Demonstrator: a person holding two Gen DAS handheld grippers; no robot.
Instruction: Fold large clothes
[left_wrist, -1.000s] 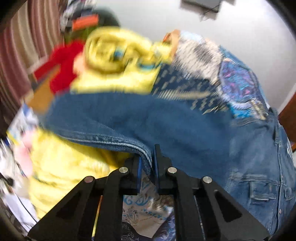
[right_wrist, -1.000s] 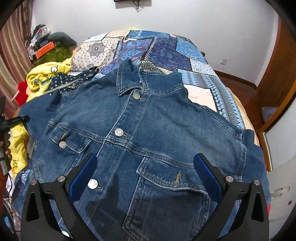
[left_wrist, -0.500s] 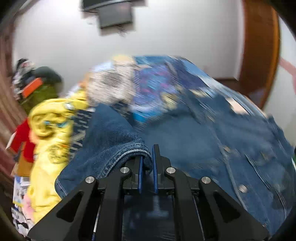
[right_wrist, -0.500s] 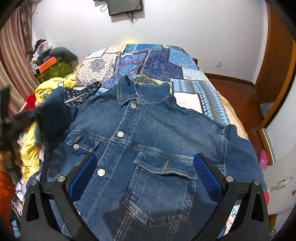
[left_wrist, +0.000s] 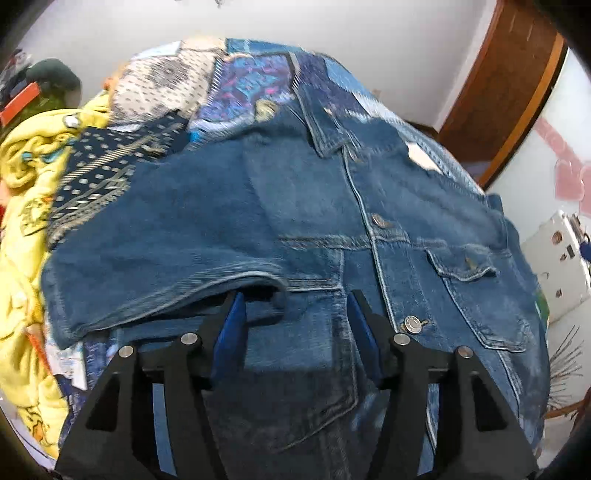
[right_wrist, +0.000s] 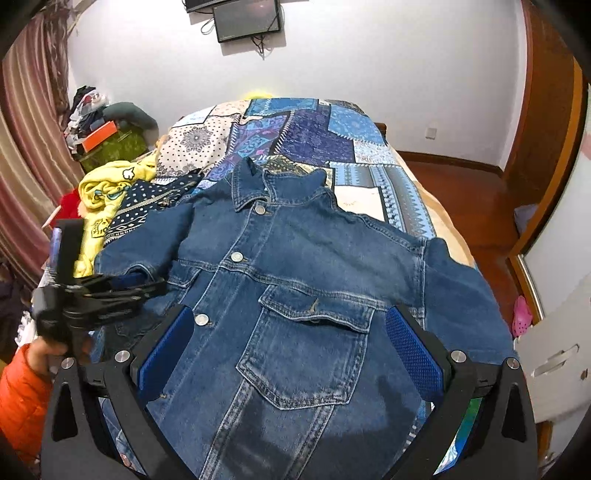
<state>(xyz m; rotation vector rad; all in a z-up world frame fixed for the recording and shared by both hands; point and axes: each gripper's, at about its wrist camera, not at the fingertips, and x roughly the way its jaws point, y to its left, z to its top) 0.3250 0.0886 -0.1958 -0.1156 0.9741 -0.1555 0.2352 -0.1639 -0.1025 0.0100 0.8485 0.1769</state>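
The dark blue denim jacket (right_wrist: 295, 295) lies front-up and buttoned on the bed with the blue patchwork quilt (right_wrist: 317, 129), collar toward the far wall. Its sleeve (left_wrist: 166, 236), on the side of the yellow garment heap (left_wrist: 22, 177), lies folded inward across the chest panel, cuff edge just in front of the left gripper (left_wrist: 295, 325). That gripper's fingers are spread apart and grasp nothing; the cuff lies loose on the jacket. The right gripper (right_wrist: 291, 350) hangs above the jacket's lower front, fingers wide apart and empty.

The main risk, as I judge it, is the folded sleeve: stiff denim tends to spring back, and the cuff sits rumpled rather than flat, so it may slide off toward the yellow heap when the jacket body is next lifted. The left fingers are close to the cuff and could snag it on retreat. The opposite sleeve hangs over the bed edge and may drag the jacket sideways.
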